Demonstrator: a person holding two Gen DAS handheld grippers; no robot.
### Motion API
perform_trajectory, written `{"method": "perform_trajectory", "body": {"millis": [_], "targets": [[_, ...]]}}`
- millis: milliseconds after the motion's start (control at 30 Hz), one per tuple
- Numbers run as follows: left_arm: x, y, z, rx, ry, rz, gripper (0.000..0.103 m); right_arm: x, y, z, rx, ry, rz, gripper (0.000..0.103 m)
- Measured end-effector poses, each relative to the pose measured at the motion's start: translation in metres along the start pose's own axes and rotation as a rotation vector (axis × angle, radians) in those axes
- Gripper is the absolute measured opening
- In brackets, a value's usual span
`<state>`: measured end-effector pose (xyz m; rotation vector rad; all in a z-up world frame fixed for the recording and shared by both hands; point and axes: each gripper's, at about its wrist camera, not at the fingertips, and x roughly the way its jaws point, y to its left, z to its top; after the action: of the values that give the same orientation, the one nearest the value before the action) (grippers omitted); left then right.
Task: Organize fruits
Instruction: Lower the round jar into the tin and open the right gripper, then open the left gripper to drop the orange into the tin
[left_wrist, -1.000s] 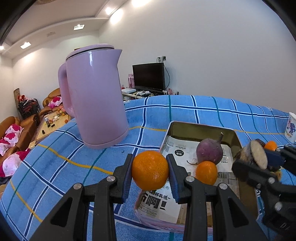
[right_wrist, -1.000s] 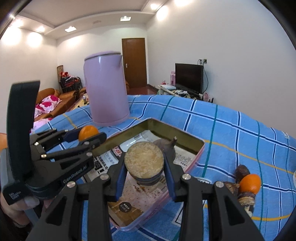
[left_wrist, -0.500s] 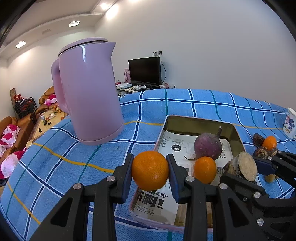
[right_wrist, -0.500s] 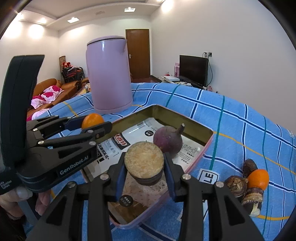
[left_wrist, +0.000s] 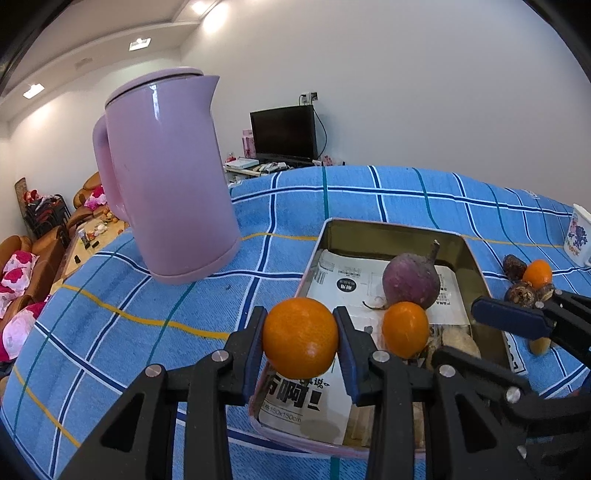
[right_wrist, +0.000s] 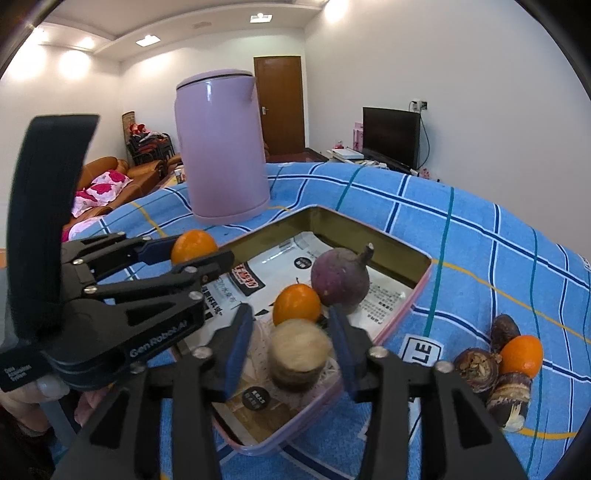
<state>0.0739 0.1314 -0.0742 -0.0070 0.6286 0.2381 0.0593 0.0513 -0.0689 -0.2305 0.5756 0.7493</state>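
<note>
On the blue checked counter (left_wrist: 155, 314) the tin (right_wrist: 373, 240) lies just ahead of your left gripper (left_wrist: 300, 338), its jaws clamped on the orange (left_wrist: 300, 338). Your right gripper (right_wrist: 291, 347) jaws are opening, the cut root (right_wrist: 298, 352) loose between them.

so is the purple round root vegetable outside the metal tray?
No, the purple round root vegetable sits inside the rectangular metal tray, on its printed paper lining.

White walls (right_wrist: 461, 66) and ceiling spotlights (right_wrist: 147, 40) frame a brown door (right_wrist: 282, 99), a dark television (right_wrist: 390, 134) on a low stand, and orange sofas (right_wrist: 110, 173) with pink cushions.
</note>
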Motion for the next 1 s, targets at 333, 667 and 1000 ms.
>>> {"method": "perform_trajectory", "body": {"millis": [333, 667, 1000], "targets": [[-0.005, 0.008, -0.001, -0.054, -0.008, 0.006, 0.067, -0.003, -0.004, -0.001, 0.027, -0.02, -0.001, 0.067], [-0.019, 0.009, -0.002, -0.076, -0.04, 0.003, 0.067, -0.041, -0.037, -0.005, 0.122, -0.086, -0.109, 0.086], [-0.036, -0.023, 0.005, -0.069, -0.051, -0.049, 0.067, -0.104, -0.122, -0.037, 0.296, -0.089, -0.306, 0.09]]}}
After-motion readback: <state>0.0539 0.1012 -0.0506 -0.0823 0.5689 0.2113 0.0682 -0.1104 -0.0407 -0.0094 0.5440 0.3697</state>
